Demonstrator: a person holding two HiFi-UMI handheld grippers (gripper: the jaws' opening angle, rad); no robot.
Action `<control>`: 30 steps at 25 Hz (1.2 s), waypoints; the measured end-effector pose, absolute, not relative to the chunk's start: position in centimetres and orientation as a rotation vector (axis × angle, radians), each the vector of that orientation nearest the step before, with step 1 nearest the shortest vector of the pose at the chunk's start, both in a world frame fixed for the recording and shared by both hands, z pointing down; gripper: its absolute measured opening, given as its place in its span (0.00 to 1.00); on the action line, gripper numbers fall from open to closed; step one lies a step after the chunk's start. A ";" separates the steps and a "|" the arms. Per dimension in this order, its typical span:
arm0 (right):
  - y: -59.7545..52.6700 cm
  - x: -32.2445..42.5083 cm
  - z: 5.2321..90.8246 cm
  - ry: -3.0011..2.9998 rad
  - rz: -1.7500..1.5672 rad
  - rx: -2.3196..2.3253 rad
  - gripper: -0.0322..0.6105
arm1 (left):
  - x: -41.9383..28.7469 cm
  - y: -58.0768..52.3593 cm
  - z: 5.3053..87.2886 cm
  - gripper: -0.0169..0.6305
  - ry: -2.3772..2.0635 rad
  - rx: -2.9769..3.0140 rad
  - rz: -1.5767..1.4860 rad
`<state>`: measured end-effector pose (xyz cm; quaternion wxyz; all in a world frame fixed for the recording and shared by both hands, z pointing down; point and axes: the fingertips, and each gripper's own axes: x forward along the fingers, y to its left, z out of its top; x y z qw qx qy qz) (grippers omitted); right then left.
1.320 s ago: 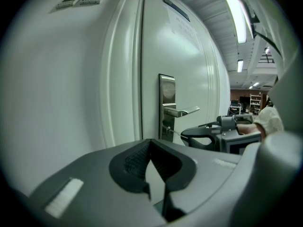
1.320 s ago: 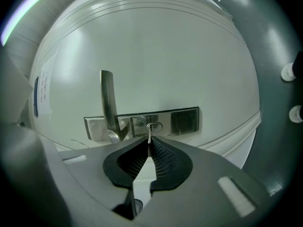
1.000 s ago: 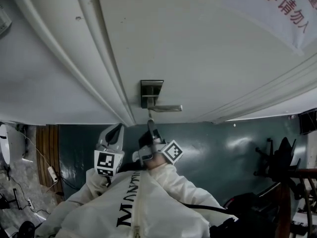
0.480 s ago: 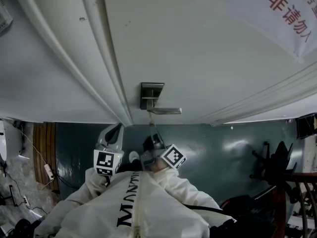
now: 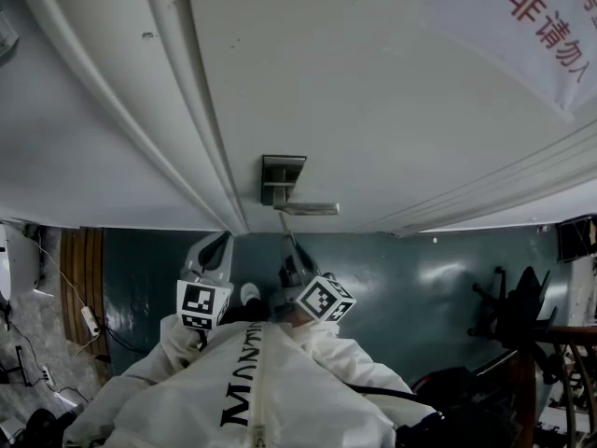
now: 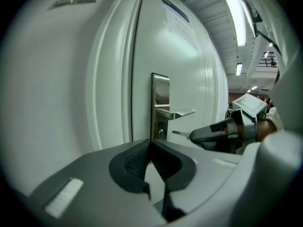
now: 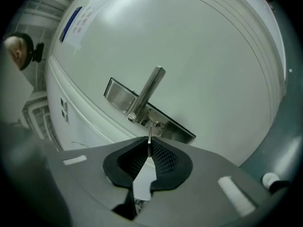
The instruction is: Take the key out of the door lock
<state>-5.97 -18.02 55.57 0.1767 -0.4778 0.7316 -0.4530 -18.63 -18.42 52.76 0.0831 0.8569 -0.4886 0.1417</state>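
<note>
A white door carries a steel lock plate (image 5: 283, 177) with a lever handle (image 5: 308, 208). My right gripper (image 5: 291, 250) is shut on the key (image 5: 284, 224), just below the handle. In the right gripper view the key blade (image 7: 149, 137) sticks out of the pads, a short way off the keyhole (image 7: 156, 124). The left gripper view shows the key (image 6: 180, 134) clear of the keyhole (image 6: 161, 133). My left gripper (image 5: 216, 250) hangs to the left of the right one, its jaws (image 6: 150, 143) shut on nothing.
A notice with red characters (image 5: 546, 12) is stuck to the door at the upper right. The floor (image 5: 448, 287) is dark teal. Dark furniture (image 5: 522, 315) stands at the right and cables (image 5: 93, 325) lie at the left. My white jacket (image 5: 261, 390) fills the bottom.
My right gripper has drawn back a little from the door, with the key in it. The left gripper has stayed where it was.
</note>
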 end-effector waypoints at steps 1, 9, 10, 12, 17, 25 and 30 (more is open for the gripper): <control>-18.0 -5.9 55.4 2.115 -1.253 -1.385 0.08 | -18.6 -18.4 52.8 0.03 -1.457 2.559 0.424; -17.4 -4.9 54.4 2.469 -0.929 -1.670 0.08 | -18.1 -18.3 52.7 0.03 -1.454 2.562 0.416; -17.3 -4.9 54.3 2.508 -0.881 -1.699 0.08 | -18.1 -18.3 52.7 0.03 -1.454 2.561 0.416; -17.1 -4.9 54.0 2.591 -0.774 -1.759 0.08 | -18.2 -18.2 52.8 0.03 -1.458 2.558 0.419; -16.3 -4.9 53.1 2.766 -0.449 -1.890 0.08 | -18.3 -17.7 53.0 0.03 -1.449 2.561 0.419; -14.3 -4.2 51.2 2.759 -0.343 -1.934 0.08 | -18.0 -16.4 53.6 0.03 -1.419 2.584 0.402; -12.4 -2.2 51.0 2.757 -0.354 -1.917 0.08 | -16.8 -14.4 52.8 0.03 -1.464 2.578 0.383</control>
